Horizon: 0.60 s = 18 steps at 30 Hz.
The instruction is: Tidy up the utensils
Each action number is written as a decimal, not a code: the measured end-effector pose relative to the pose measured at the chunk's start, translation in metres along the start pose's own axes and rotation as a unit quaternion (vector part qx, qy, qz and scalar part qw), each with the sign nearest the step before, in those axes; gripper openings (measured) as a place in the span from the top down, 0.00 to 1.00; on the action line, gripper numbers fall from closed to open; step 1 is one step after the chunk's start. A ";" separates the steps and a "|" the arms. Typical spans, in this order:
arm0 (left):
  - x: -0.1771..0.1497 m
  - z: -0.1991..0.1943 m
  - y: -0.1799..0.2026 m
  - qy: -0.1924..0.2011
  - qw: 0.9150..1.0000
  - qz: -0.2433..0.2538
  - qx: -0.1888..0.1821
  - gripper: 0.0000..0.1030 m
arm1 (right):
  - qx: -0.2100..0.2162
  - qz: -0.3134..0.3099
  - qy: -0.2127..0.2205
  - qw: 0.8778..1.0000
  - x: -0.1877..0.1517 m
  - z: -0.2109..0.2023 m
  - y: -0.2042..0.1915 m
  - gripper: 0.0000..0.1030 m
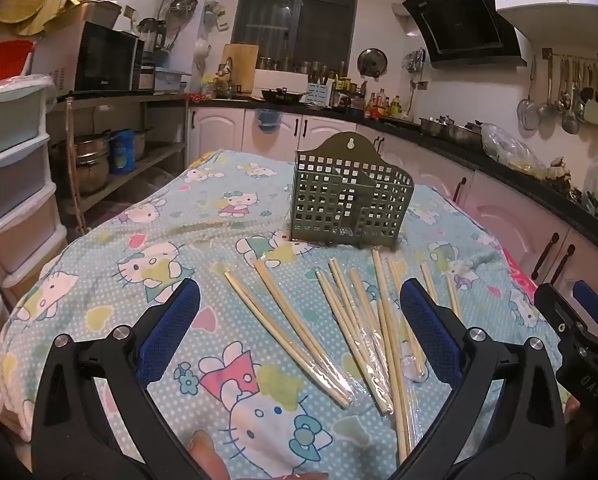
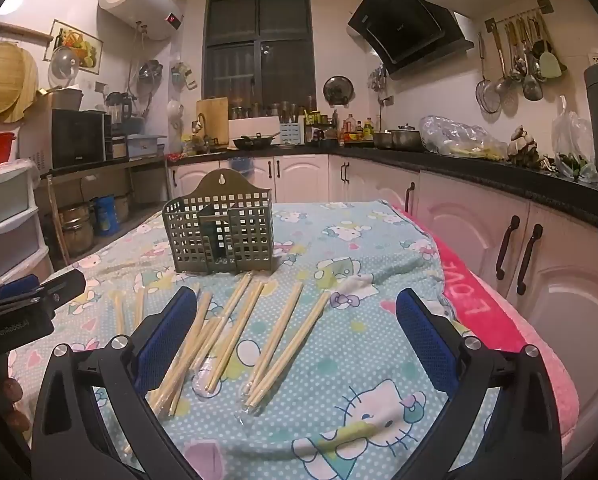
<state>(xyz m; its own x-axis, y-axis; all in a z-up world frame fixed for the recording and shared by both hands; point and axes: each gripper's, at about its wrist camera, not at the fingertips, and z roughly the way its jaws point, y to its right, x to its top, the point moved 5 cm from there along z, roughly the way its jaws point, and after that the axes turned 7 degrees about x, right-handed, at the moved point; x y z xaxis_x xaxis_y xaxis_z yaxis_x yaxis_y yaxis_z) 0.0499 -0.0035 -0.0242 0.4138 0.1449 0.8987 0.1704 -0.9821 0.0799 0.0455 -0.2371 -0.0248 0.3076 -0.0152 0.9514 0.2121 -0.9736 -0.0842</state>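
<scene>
Hovering wide open, gripping nothing: left gripper (image 1: 299,312) and right gripper (image 2: 297,316), above the cloth-covered counter (image 1: 99,264). Lying loose between the fingers, fanning toward 12 o'clock: chopsticks (image 1: 287,328), some in clear sleeves. Standing upright beyond them at 12 o'clock: empty green holder (image 1: 351,200).

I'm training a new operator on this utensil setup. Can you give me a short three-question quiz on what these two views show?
1. True or false: the green holder already has chopsticks in it.
2. Does either the left claw or the right claw grip anything?
3. The chopsticks lie: A) on the counter, B) on the cartoon-print cloth in front of the holder, C) on the shelf.

Key: 1 false, it looks empty; 2 neither, both stand wide open; 3 B.
</scene>
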 end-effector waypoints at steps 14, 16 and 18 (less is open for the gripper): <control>-0.001 0.000 0.003 0.002 1.000 0.003 0.001 0.11 | 0.002 0.001 0.001 1.000 0.002 0.000 -0.003 0.06; -0.001 -0.001 0.003 0.002 1.000 0.003 0.000 0.11 | 0.002 0.002 0.002 1.000 0.003 -0.002 -0.003 0.06; -0.001 0.000 0.004 0.001 1.000 0.003 0.001 0.11 | 0.001 0.001 0.002 1.000 0.003 -0.002 -0.003 0.06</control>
<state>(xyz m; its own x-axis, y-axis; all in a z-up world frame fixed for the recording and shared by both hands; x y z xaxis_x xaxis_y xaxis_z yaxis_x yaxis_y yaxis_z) 0.0500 -0.0076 -0.0250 0.4136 0.1385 0.8999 0.1689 -0.9829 0.0737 0.0441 -0.2348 -0.0210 0.3034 -0.0177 0.9527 0.2133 -0.9732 -0.0860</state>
